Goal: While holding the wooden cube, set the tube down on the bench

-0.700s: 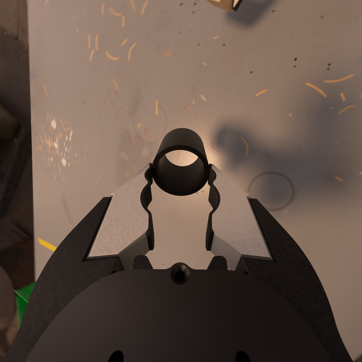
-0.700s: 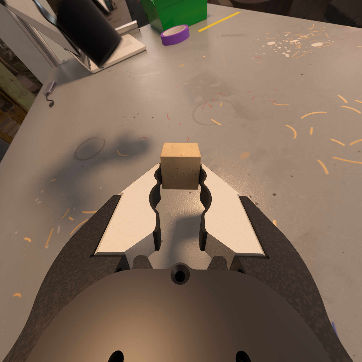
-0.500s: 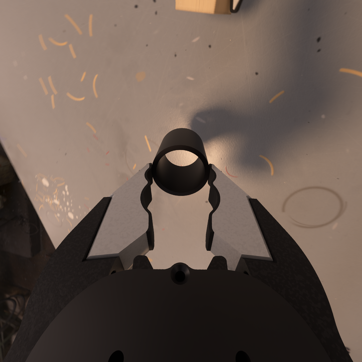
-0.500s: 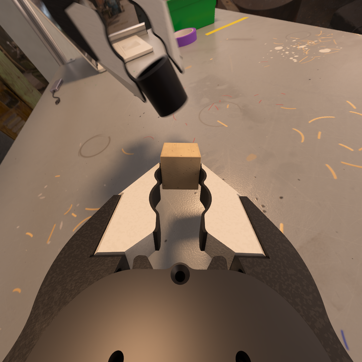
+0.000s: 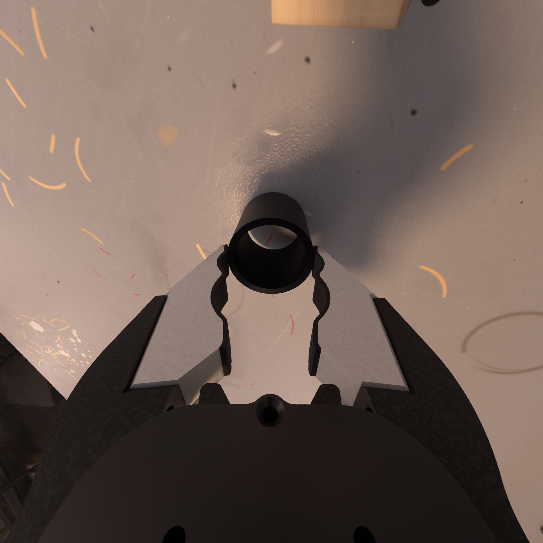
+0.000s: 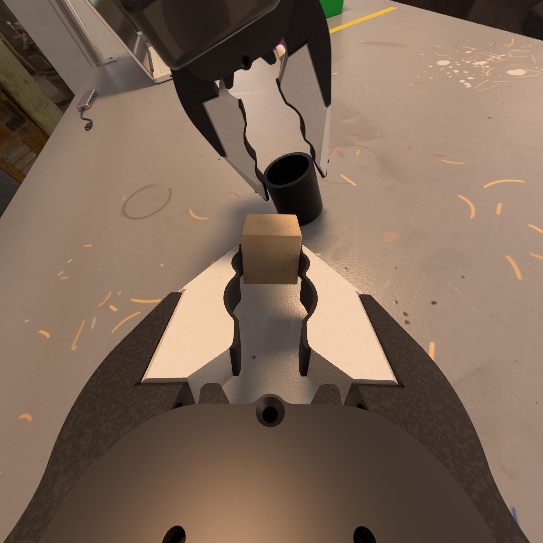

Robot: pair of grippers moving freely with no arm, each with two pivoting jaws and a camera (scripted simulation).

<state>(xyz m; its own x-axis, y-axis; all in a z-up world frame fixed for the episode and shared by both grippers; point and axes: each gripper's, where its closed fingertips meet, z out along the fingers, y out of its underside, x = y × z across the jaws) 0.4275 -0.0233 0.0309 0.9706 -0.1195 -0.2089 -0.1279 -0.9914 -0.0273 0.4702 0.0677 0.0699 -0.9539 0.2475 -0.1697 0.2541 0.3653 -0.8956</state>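
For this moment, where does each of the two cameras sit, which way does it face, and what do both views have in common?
Left wrist view: sits on the left gripper, looking almost straight down at the grey bench top; its own fingers clamp the short black tube.
Right wrist view: sits on the right gripper, looking forward and down across the bench; its own fingers clamp the pale wooden cube.
Shared: tube, cube (cut off at the left view's top edge) and bench; the right view also shows the left gripper.
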